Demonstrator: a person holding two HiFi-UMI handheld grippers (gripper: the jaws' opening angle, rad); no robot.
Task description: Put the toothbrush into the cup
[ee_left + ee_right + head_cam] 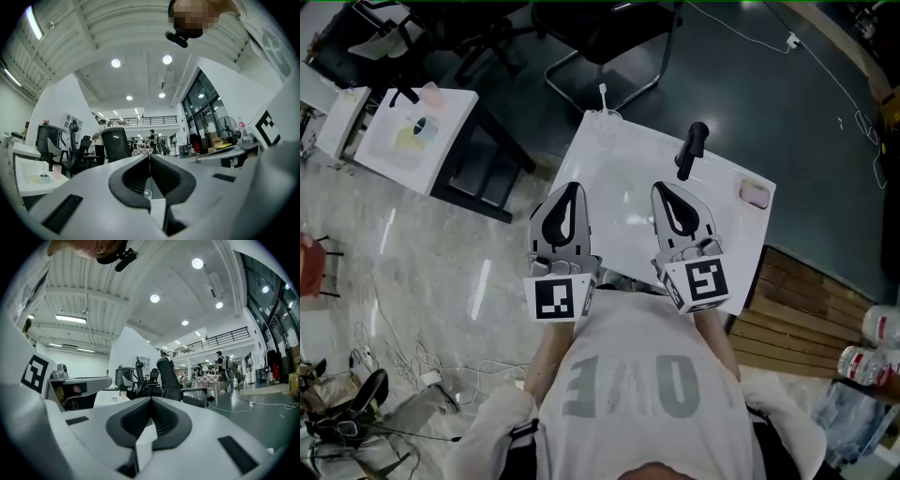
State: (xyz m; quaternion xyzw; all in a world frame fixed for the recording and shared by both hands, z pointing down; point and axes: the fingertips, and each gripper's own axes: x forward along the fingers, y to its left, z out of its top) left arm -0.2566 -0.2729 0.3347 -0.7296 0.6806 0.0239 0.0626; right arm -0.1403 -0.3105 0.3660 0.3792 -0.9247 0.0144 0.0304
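Observation:
A clear cup (602,122) stands at the far left corner of the white table (628,202). A thin white toothbrush (604,96) sticks up out of it. My left gripper (573,186) and right gripper (659,186) hover side by side over the table's near half, both shut and holding nothing. The left gripper view has its jaws (150,155) pressed together, with a small clear cup (147,193) glimpsed low behind them. In the right gripper view the jaws (151,398) also meet, and only the room lies beyond.
A black handle-shaped object (692,150) lies tilted on the table's far right part, and a pink item (755,194) sits at the right edge. A second white table (417,141) and black chairs (600,37) stand beyond. Wooden boards (792,300) lie to the right.

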